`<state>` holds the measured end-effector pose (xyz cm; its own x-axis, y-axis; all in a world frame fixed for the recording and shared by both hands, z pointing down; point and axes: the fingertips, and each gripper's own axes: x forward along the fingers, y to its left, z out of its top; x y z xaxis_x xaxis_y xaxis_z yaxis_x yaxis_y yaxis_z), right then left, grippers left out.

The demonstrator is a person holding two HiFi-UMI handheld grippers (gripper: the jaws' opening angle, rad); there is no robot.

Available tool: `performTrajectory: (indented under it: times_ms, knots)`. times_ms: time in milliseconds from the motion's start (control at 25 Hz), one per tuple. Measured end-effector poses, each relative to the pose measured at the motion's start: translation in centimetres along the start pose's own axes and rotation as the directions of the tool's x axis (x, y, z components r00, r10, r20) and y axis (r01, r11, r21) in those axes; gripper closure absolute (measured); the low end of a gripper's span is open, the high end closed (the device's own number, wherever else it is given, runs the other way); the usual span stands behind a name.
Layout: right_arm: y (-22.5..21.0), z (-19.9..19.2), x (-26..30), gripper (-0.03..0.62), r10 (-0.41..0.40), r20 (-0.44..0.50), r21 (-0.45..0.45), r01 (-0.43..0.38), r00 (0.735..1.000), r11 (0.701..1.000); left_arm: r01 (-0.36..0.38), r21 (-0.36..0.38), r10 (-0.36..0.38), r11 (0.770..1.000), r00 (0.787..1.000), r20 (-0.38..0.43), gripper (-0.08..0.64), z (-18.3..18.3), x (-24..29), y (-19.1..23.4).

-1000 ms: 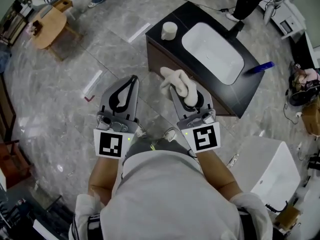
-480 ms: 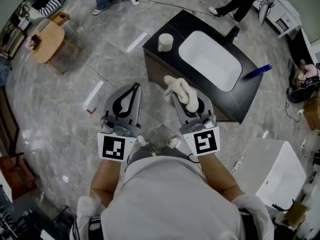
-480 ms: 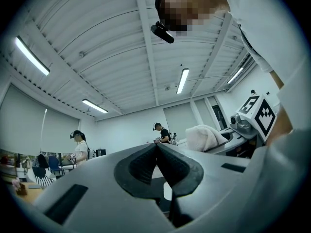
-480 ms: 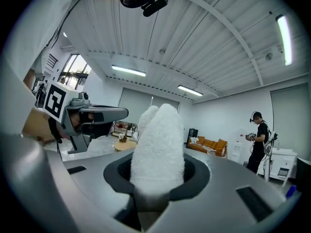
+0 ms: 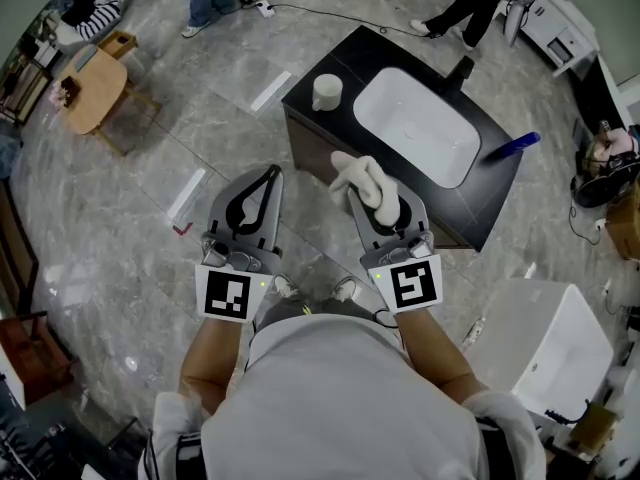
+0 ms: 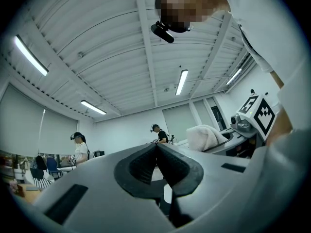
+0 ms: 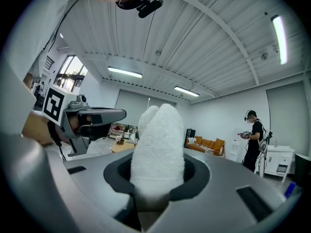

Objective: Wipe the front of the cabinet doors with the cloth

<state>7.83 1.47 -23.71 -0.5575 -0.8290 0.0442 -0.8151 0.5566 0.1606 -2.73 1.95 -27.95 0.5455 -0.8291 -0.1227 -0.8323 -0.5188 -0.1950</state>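
A white terry cloth (image 5: 362,180) stands bunched in my right gripper (image 5: 371,196), which is shut on it; in the right gripper view the cloth (image 7: 159,152) rises between the jaws. My left gripper (image 5: 263,179) is shut with nothing in it; its jaws (image 6: 156,149) meet in the left gripper view. Both grippers point up and sit just in front of the dark vanity cabinet (image 5: 310,133). Its door fronts show only as a thin brown strip below the black top.
A white basin (image 5: 415,126) is set into the black top, with a white cup (image 5: 326,92) at its left end and a blue object (image 5: 514,143) at its right. A white tub (image 5: 545,340) stands at the right. Other people stand at the far side, beside a wooden table (image 5: 92,88).
Both grippers and the cloth hold their pose. The head view has drifted slightly, so the cabinet sits a little higher in the picture.
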Motion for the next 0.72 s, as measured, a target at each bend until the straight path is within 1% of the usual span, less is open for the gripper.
performTrajectory:
  times_ms: [320,520,720]
  knots:
    - [-0.1,-0.4,0.0,0.457,0.016,-0.003,0.019,-0.016,1.000,1.000,-0.025,-0.010,0.025,1.000,0.999,-0.022,0.541,-0.7,-0.3,0.0]
    - [-0.4,-0.4,0.0,0.457,0.031,0.003,0.017,-0.031,1.000,0.999,-0.050,-0.014,0.050,0.999,0.998,-0.031,0.541,-0.8,-0.3,-0.2]
    - [-1.4,-0.9,-0.4,0.457,0.039,0.006,0.025,-0.039,0.999,0.999,-0.065,-0.011,0.064,0.998,0.998,-0.027,0.541,-1.0,0.3,-0.9]
